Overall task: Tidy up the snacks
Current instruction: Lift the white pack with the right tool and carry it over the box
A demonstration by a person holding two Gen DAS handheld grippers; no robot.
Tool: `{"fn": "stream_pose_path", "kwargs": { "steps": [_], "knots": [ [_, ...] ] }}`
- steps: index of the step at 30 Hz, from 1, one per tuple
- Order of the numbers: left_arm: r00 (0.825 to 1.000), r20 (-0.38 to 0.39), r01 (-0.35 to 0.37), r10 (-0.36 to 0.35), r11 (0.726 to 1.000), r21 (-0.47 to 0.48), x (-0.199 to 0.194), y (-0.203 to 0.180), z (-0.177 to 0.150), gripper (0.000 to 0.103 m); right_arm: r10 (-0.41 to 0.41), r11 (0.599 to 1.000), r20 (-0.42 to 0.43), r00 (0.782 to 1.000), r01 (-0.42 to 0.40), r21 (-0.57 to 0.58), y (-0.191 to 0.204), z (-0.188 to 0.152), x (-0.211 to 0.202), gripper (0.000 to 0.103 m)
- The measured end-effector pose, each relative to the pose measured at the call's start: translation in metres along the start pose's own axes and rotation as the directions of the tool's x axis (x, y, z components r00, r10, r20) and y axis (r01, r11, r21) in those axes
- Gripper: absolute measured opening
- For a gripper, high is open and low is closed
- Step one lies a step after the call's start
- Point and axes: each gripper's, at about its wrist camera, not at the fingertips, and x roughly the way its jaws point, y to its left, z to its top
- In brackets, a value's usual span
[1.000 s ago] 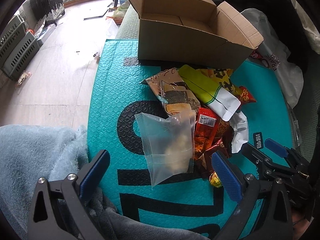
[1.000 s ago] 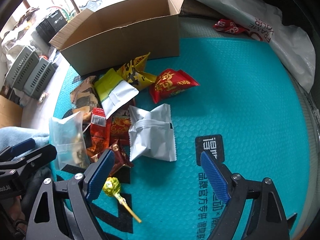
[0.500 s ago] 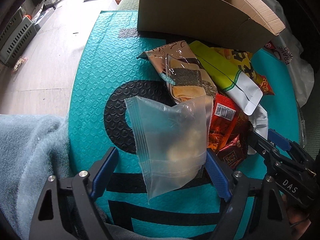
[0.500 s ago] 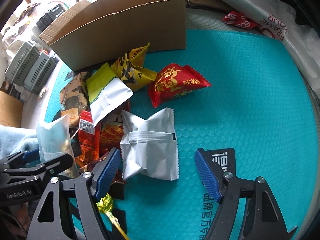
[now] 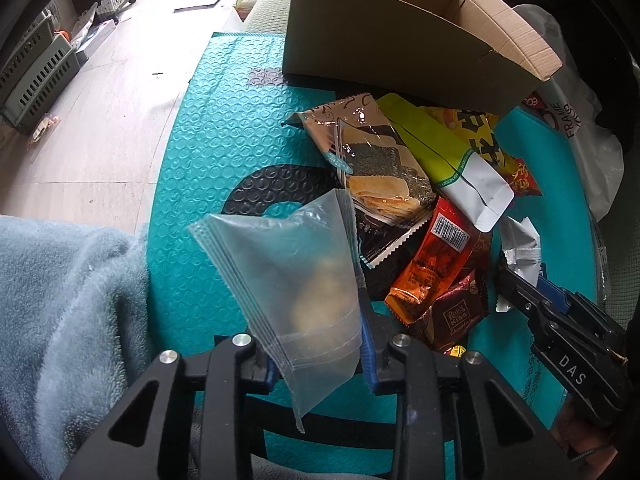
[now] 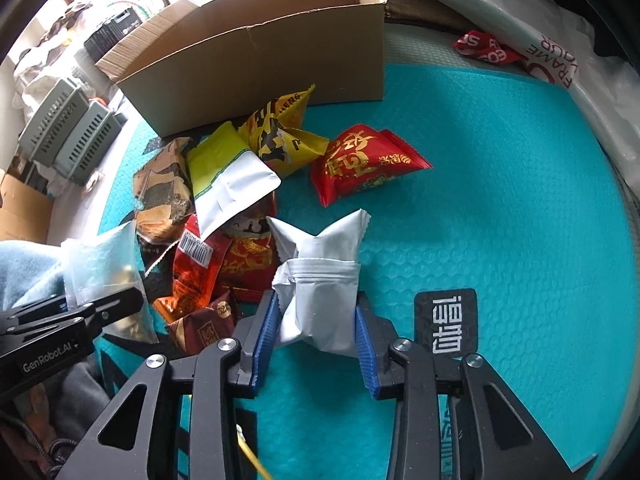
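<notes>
My left gripper (image 5: pixel 318 356) is closing on a clear zip bag (image 5: pixel 304 280) of pale snack pieces, and its blue pads press the bag's lower sides. My right gripper (image 6: pixel 316 320) is closing on a white pouch (image 6: pixel 320 280), which crumples between the pads. Both grippers point steeply down at the teal bubble mat (image 6: pixel 500 200). Between the two held items lies a pile of snacks: a cracker pack (image 5: pixel 380 172), a yellow-green pouch (image 5: pixel 440 152), an orange packet (image 5: pixel 436 264) and a brown chocolate packet (image 5: pixel 460 312). An open cardboard box (image 6: pixel 260 60) stands behind the pile.
A red packet (image 6: pixel 364 164) and a yellow-black packet (image 6: pixel 280 136) lie near the box front. A blue fleece blanket (image 5: pixel 60 300) covers the mat's near left edge. A white plastic bag (image 6: pixel 540 40) lies at the far right. Grey crates (image 6: pixel 68 132) stand on the floor to the left.
Both grippers came down toward the mat and their jaws narrowed from wide open. The left one closed in on the clear bag, the right one on the white pouch, which now bunches up.
</notes>
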Motion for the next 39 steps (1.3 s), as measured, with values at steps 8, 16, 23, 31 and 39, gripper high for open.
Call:
{"fn": "stream_pose_path", "kwargs": {
  "steps": [8, 16, 23, 31, 39],
  "knots": [
    [0.999, 0.033, 0.042, -0.042, 0.999, 0.015, -0.037, 0.002, -0.012, 0.03, 0.026, 0.999, 0.016, 1.0, -0.026, 0.021, 0.004, -0.013, -0.022, 0.035],
    [0.996, 0.063, 0.067, -0.07, 0.997, 0.045, -0.074, -0.004, -0.019, 0.03, 0.067, 0.998, 0.007, 0.998, -0.067, -0.002, 0.02, -0.022, -0.044, 0.035],
    [0.988, 0.144, 0.048, -0.06, 0.995, 0.086, -0.103, -0.015, -0.002, 0.03, 0.094, 0.994, 0.045, 0.995, -0.092, -0.053, 0.036, -0.01, -0.067, 0.035],
    [0.968, 0.24, 0.042, -0.074, 0.99, 0.137, -0.129, -0.034, 0.037, 0.03, 0.115, 0.989, 0.137, 0.984, -0.101, -0.11, 0.047, 0.032, -0.095, 0.035],
    [0.949, 0.299, 0.056, -0.1, 0.987, 0.151, -0.129, -0.044, 0.099, 0.03, 0.112, 0.986, 0.212, 0.971, -0.082, -0.147, 0.05, 0.092, -0.102, 0.035]
  ]
}}
